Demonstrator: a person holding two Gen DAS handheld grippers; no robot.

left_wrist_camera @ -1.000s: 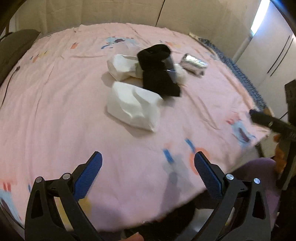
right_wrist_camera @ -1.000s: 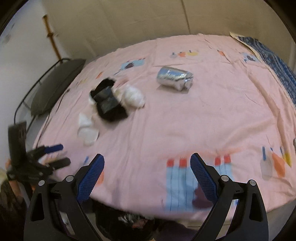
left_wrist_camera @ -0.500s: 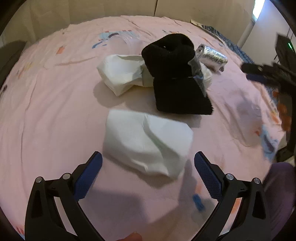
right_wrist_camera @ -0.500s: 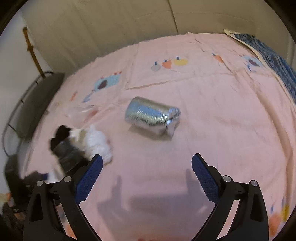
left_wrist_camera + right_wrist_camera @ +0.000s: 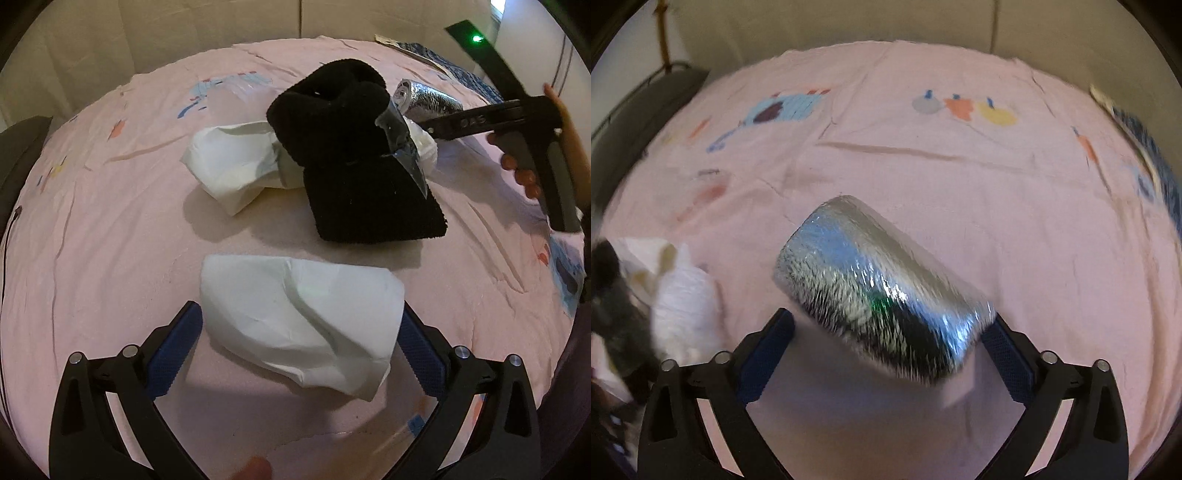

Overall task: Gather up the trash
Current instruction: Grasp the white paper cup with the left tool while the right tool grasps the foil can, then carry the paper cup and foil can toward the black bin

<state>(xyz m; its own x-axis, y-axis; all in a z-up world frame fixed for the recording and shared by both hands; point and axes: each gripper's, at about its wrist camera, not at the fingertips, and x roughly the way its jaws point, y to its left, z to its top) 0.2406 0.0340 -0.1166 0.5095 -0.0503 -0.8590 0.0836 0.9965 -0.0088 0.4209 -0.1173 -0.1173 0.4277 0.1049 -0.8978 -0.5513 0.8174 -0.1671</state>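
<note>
Left claw (image 5: 301,339) straddles tissue (image 5: 301,319), right claw (image 5: 886,341) straddles foil pack (image 5: 882,291)

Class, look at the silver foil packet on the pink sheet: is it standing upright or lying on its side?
Lying on its side. The silver foil packet rests lengthwise on the pink sheet, between the open right gripper fingers.

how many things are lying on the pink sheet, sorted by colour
white: 3 – crumpled tissue between the left gripper's fingers, crumpled tissue left of the black cloth, white wad behind it
black: 1 – black cloth
silver: 1 – foil packet between the right gripper's fingers
total: 5
</note>
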